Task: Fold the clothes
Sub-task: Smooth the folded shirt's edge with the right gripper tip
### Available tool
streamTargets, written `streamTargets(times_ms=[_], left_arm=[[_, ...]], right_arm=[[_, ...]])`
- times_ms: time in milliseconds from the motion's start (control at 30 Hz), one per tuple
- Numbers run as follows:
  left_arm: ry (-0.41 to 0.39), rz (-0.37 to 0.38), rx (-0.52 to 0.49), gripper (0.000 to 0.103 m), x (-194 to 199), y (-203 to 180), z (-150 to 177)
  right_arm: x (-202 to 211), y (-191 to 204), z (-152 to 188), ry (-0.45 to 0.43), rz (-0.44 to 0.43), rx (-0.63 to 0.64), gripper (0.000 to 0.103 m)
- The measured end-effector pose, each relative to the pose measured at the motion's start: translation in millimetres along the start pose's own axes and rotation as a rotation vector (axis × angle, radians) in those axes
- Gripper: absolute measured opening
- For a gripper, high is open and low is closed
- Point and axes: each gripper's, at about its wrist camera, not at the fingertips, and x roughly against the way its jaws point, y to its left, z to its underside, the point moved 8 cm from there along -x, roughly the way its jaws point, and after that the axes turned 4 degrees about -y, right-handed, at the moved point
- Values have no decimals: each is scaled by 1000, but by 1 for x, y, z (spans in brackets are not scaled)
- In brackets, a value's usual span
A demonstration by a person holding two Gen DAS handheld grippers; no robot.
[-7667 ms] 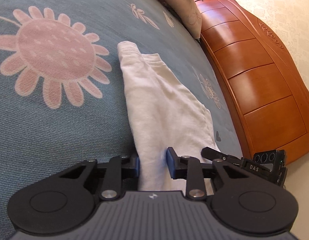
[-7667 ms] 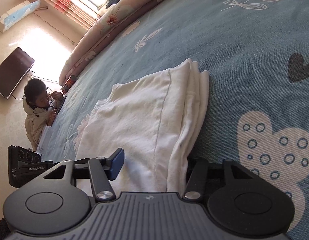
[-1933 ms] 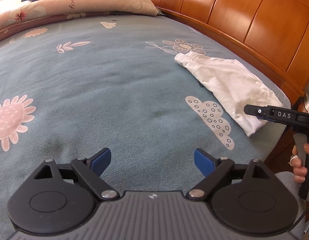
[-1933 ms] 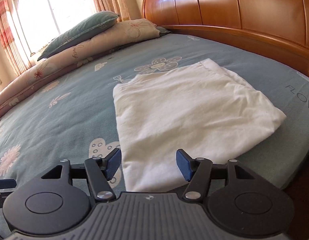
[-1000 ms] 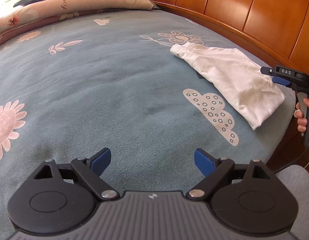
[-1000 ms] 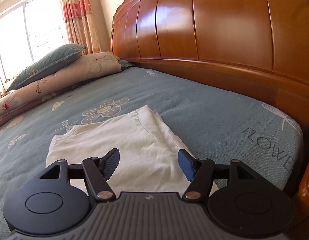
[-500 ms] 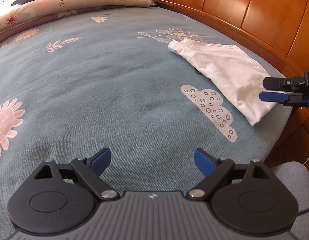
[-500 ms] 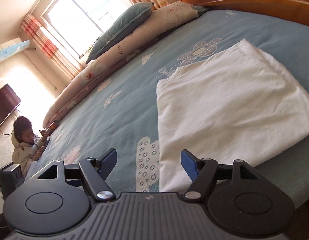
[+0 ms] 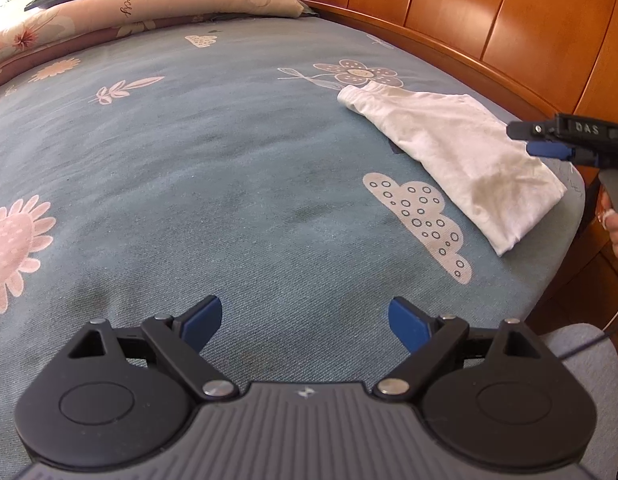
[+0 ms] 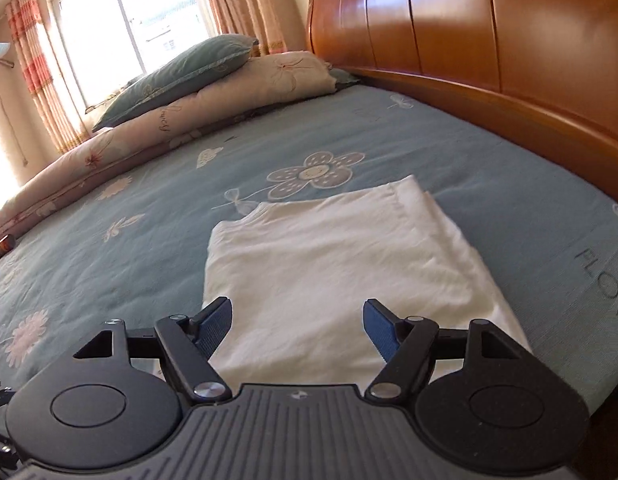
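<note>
Garment: white cotton garment [image 10: 341, 276], folded into a flat layered rectangle; I see it lying on the blue flower-printed bedspread [image 9: 197, 168] near the bed's corner, at 2 o'clock in the left wrist view.
Fold state: edges stacked, one thicker seam side toward the orange wooden headboard [image 10: 489, 40]; it already lies as a folded piece would.
Left gripper [image 9: 305, 322]: fingers spread wide, holding nothing, over bare bedspread, well apart from the garment.
Right gripper [image 10: 297, 326]: fingers parted, holding nothing, just above the garment's near edge at 6 o'clock.
Bedding: pink floral rolled quilt [image 10: 213, 100] with a teal pillow on top, at 11 o'clock.
Risk: I judge the near corner sits close to the mattress edge; a snagging finger could drag layers loose or pull it off.
</note>
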Motion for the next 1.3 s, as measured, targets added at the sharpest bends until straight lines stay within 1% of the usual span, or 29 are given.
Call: streamTargets(times_ms=[33,167,333,467,500,533,633,733,767,833,867,933,1000,1033,1133,1300], left_arm=[[5,-1,-12,90,-1,-1,1],[21,-7,-46,90,-6,-2,2],[33,-8,-46,90,-16,3,2],[26,-4,-41,91,-21,7,1],[21,-3,-40,91,-21,8,0],[17,-2,-41,92,-21,8,-1],[5,0,-46,92,-21,10,-2],[4,-10,-52,92,-23,12,-3],[5,-12,-56,92,-24,13,-3],[8,-11,-69,92,-25,14,-2],[10,-11,-76,92,-25,15,-2],[10,-15,-83,93,-27,16,-2],[10,-13,-79,94,-28,17,-2],[10,-11,-76,94,-28,18,-2],[10,-5,-68,97,-29,20,-2],[10,4,-54,102,-31,23,-3]], right_arm=[[-8,-10,-7,-11,26,-6,76],[-38,-33,-22,-6,52,-15,77],[-77,-47,-20,39,104,29,77],[-97,-47,-25,45,124,73,80],[-99,-47,-28,47,143,83,80],[-98,-43,-33,38,150,91,80],[-93,-29,-46,-3,130,114,80],[-111,-29,-41,41,160,114,80],[-118,-30,-39,42,170,112,80],[-128,-31,-38,35,175,140,84],[-133,-30,-40,36,178,154,86],[-144,-30,-48,45,194,169,86],[-151,-30,-60,56,200,134,86],[-152,-27,-65,62,189,119,86],[-150,-14,-71,63,166,129,86],[-163,-26,-61,94,222,103,87]])
